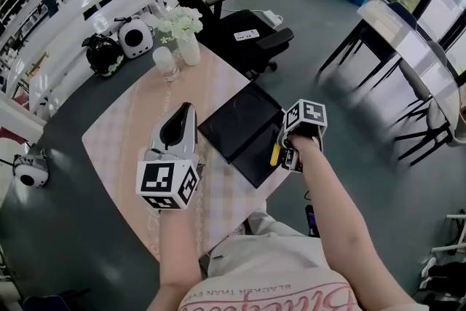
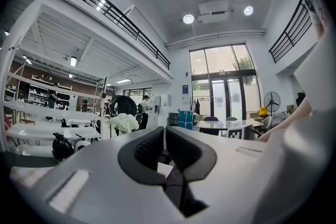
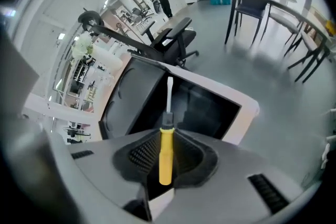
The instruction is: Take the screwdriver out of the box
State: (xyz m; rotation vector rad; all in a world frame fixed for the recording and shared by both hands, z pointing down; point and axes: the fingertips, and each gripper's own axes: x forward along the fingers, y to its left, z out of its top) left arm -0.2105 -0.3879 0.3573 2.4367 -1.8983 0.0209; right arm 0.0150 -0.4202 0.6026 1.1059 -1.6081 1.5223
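Ideally, over the counter point(image 1: 116, 135), the lift is going straight up so that the blade is clearing the rim of the open black box point(image 1: 240, 129) without snagging. The right gripper point(image 3: 167, 136) is hanging above that box, its fingers narrowly parted and pinching the screwdriver point(image 3: 165, 157) by its yellow handle. The left gripper point(image 2: 164, 136) is hovering aside, fingers closed together, empty.

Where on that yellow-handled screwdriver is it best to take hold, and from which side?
The screwdriver by its yellow handle, from the butt end, jaws across its sides, as the right gripper holds it: the handle is thick, the shaft thin.
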